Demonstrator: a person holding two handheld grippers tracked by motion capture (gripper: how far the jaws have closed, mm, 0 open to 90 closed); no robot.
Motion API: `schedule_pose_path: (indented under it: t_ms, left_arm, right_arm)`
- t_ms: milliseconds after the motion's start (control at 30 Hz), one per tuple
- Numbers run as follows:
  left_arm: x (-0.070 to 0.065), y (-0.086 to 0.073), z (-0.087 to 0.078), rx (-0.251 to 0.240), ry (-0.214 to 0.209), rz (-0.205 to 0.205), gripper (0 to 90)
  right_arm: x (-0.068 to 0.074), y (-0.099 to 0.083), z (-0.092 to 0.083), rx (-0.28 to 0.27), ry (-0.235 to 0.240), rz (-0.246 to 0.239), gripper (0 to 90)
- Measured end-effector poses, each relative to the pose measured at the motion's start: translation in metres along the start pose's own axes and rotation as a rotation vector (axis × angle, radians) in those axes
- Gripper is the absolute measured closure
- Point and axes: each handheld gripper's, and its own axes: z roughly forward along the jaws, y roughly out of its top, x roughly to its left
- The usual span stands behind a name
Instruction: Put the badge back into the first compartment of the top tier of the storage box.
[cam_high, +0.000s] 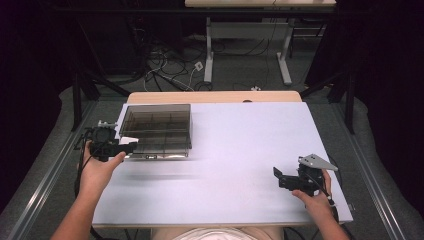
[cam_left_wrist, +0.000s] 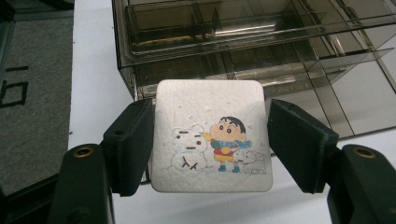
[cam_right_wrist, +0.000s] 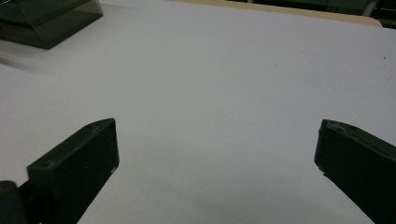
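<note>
Coaster (cam_left_wrist: 212, 142), a white square one with a cartoon boy and a snowman drawn on it, sits between the two black jaws of the left gripper (cam_left_wrist: 212, 144). The jaws press on its left and right edges, so the grip is tight and the coaster is off the table. In the left gripper view it fills the middle of the frame. In the high view the coaster (cam_high: 128, 140) is a small pale patch at the middle left, just in front of the person's left hand (cam_high: 100, 167).

Right behind the coaster stands a smoky see-through organizer box (cam_left_wrist: 252, 46) with little compartments and drawers inside. In the high view the box (cam_high: 156, 131) is in the upper left part of the white table (cam_high: 240, 150), and the coaster is at its near left corner, very close to it. I cannot tell if the two touch.

The right gripper (cam_high: 285, 178) is at the lower right of the high view, low over the table and well apart from the box. Its jaws stand wide apart with nothing between them, and bare table shows in the gap.

So the picking up looks done. What I think is left is to bring the coaster to the box and put it in or on it, then let go. No coaster lies in the box yet, as far as I can see.
</note>
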Motion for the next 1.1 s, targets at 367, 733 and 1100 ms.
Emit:
schedule_pose_path:
  t_ms: [367, 733, 1100]
  left_arm:
    - [0.002, 0.005, 0.012, 0.006, -0.001, -0.035, 33.4]
    - [0.002, 0.006, 0.019, 0.013, 0.002, -0.05, 33.4]
    - [0.001, 0.006, 0.026, 0.017, 0.006, -0.063, 33.2]
  right_arm:
    - [0.0, 0.0, 0.0, -0.001, 0.0, -0.005, 0.0]
    - [0.0, 0.0, 0.0, 0.0, 0.002, -0.004, 0.0]
    - [0.0, 0.0, 0.001, 0.002, 0.006, -0.007, 0.0]
